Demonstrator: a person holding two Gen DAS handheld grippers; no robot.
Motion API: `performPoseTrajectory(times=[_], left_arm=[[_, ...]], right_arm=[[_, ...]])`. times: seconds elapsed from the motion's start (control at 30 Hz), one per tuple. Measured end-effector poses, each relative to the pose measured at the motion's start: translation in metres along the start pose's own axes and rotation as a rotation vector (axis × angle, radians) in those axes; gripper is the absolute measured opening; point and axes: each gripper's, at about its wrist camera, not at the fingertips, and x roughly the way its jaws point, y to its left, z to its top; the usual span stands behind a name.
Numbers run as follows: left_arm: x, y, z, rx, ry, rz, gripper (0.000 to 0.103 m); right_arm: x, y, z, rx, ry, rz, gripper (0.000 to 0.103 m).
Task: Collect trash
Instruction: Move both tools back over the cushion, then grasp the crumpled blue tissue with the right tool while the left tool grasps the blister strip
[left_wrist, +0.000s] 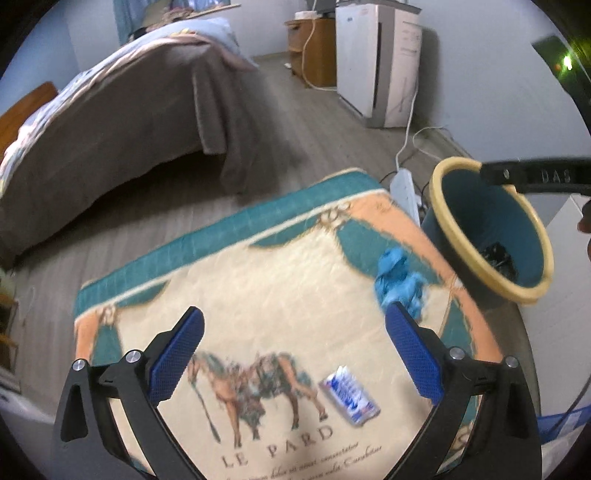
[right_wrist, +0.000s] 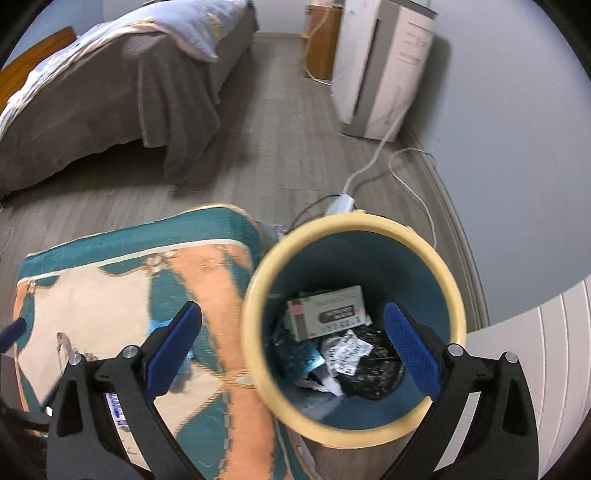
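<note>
While both your grippers hang wide apart and empty, bring the left gripper (left_wrist: 293, 354) down squarely over the silver wrapper (left_wrist: 350, 399) on the rug (left_wrist: 258, 266), near the crumpled blue scrap (left_wrist: 397, 282); the bin (right_wrist: 456, 291) waits under your right gripper (right_wrist: 293, 349).

Crumpled blue scrap (left_wrist: 397, 282) and flat silver-blue wrapper (left_wrist: 350, 400) on the rug, beside yellow-rimmed teal bin (right_wrist: 255, 295) of litter.

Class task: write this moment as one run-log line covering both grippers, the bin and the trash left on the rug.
left gripper: open, empty | right gripper: open, empty, over bin | on rug: blue wad, wrapper
</note>
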Motion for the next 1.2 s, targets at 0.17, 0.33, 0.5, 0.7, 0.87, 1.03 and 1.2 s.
performPoseTrajectory(times=[0.17,0.33,0.5,0.7,0.87,1.03,1.2], left_arm=[[-0.009,0.001,-0.015,-0.016,-0.001,0.018,0.097],[-0.014,-0.003,-0.024,-0.035,-0.015,0.020,0.097],[-0.009,-0.006,-0.036,-0.098,-0.009,-0.001,0.098],[0.013,-0.020,-0.056,-0.063,0.045,-0.003,0.098],[0.024,-0.020,-0.066,-0.068,0.070,-0.032,0.097],[0.032,-0.019,-0.072,-0.092,0.088,-0.072,0.097],[0.037,-0.022,-0.076,-0.085,0.094,-0.102,0.094]], right_arm=[[-0.002,0.022,-0.002,-0.051,-0.001,0.005,0.097],[-0.001,0.043,-0.007,-0.127,0.003,0.004,0.097],[0.001,0.055,-0.012,-0.172,0.013,0.009,0.097],[0.014,0.057,-0.018,-0.181,0.057,0.002,0.097],[0.027,0.062,-0.021,-0.196,0.088,-0.014,0.097],[0.041,0.072,-0.026,-0.225,0.129,-0.017,0.097],[0.050,0.085,-0.029,-0.255,0.149,-0.002,0.094]])
